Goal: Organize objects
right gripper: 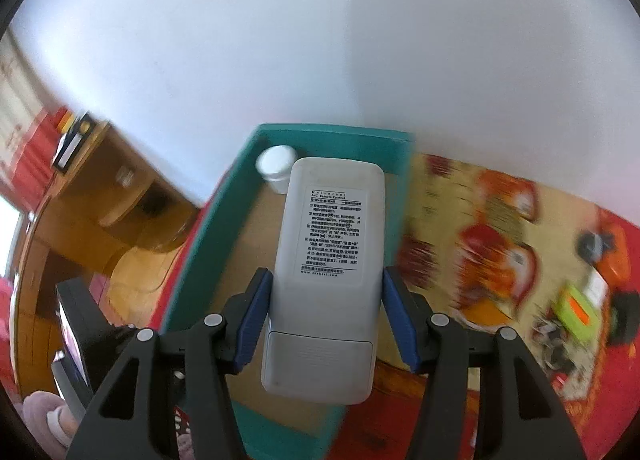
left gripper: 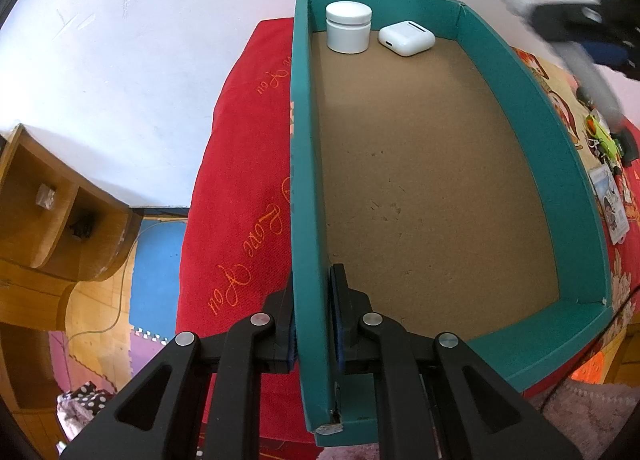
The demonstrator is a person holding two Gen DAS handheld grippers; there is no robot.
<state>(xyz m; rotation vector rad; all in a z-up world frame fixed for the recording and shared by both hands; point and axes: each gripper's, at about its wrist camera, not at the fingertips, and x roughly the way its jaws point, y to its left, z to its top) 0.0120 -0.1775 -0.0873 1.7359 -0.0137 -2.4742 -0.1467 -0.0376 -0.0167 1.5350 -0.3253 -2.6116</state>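
Red bedding (left gripper: 240, 196) carries a green box (left gripper: 576, 164); left gripper (left gripper: 312, 324) clamps its wall; right gripper (right gripper: 326, 312) holds a remote (right gripper: 328, 260).

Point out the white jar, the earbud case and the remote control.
White jar (left gripper: 348, 26), left wrist view, on its side wall.
Earbud case (left gripper: 406, 37), left wrist view, on its lid.
Remote control (right gripper: 334, 236), right wrist view, on its back label.

Your left gripper (left gripper: 313, 316) pinches the near left wall of the teal box (left gripper: 576, 196). At its far end stand a white jar (left gripper: 348, 26) and, just right, a white earbud case (left gripper: 406, 38). Far right, a blurred dark shape (left gripper: 580, 26), possibly your other gripper.
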